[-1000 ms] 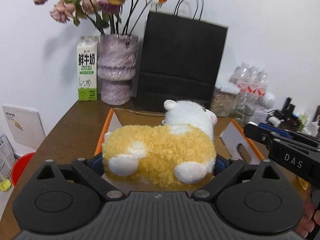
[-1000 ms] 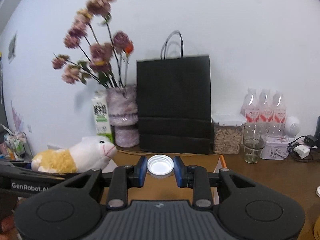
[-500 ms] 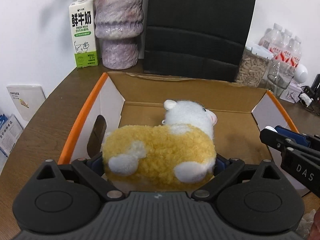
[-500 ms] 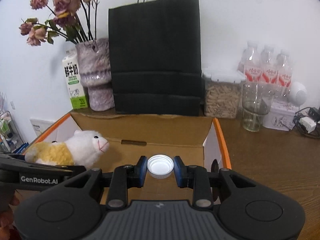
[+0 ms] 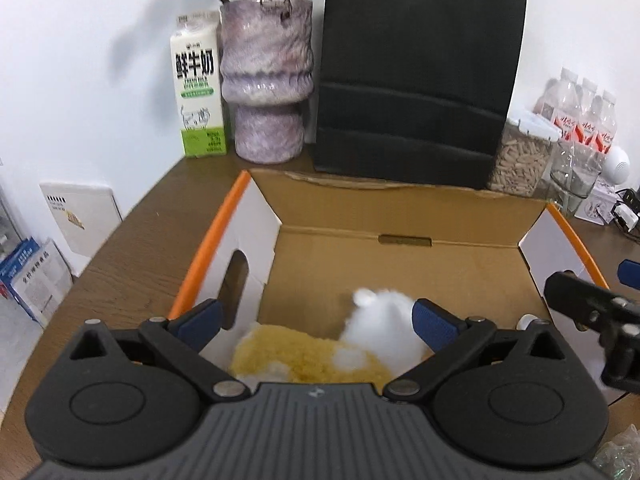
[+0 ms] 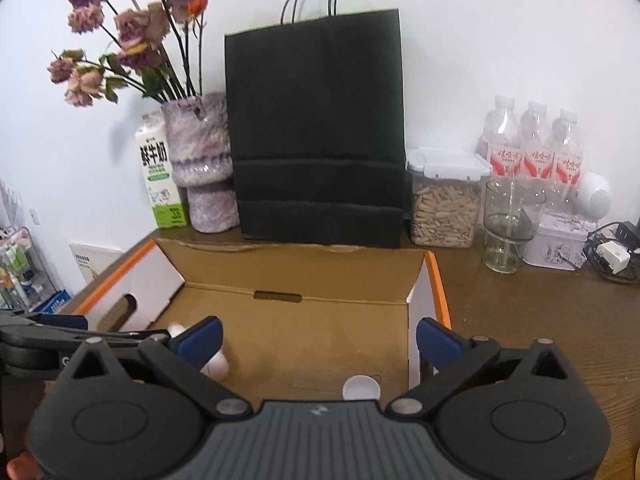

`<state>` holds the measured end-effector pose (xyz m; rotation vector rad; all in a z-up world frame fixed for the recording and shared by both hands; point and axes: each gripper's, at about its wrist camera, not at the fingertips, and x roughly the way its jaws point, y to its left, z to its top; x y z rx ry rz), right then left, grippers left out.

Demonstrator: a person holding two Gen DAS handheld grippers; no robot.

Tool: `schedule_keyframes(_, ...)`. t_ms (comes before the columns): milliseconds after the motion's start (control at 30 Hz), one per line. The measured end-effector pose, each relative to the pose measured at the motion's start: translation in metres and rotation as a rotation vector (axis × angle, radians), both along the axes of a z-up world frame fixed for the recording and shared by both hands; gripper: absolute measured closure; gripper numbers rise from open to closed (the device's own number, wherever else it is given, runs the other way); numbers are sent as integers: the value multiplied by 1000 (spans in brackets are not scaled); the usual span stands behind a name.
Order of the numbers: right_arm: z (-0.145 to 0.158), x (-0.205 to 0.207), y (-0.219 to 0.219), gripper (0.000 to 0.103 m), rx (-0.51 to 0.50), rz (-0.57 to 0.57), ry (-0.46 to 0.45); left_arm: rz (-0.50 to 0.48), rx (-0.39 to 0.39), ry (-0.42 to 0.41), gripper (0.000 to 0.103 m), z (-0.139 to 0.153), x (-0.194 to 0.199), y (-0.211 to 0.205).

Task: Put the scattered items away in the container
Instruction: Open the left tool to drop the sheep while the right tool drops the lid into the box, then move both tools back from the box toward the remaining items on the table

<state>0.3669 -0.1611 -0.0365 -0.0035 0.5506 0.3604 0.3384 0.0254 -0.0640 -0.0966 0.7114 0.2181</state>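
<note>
**A:** The fluffy yellow-and-white plush sheep [image 5: 340, 348] is down on the floor of the open brown cardboard box with orange rims [image 5: 408, 216], at its near left corner. The small white plastic bottle cap [image 6: 361, 388] is on the same floor, near the right wall. Your left gripper [image 5: 316, 320] has just been opening and stands wide apart, with the plush below it and clear of the pads. Your right gripper [image 6: 318, 338] has also just sprung wide; nothing is between its fingers.

**B:** Risks?

**A:** You're low inside the box. Pull back flat and a finger could hook the left wall with the handle cutout or the near rim and drag the box. Your two tools also sit close over it, so they may knock each other.

**B:** Room?

**A:** Straight up from the box is free. Behind it the black paper bag [image 6: 316, 128] and the mottled purple vase [image 5: 266, 80] stand close, so don't push forward. Right of the box, bare wooden table [image 6: 540, 320].
</note>
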Motion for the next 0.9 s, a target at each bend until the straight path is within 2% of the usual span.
schedule_keyframes(467,23,-21,-5,0,20,4,-64,-15,-14,-71,0,23,-27,-1)
schedule_keyframes(900,47,-80,-13,0,18,22,-155,-32,24,-204,0,44,-107,4)
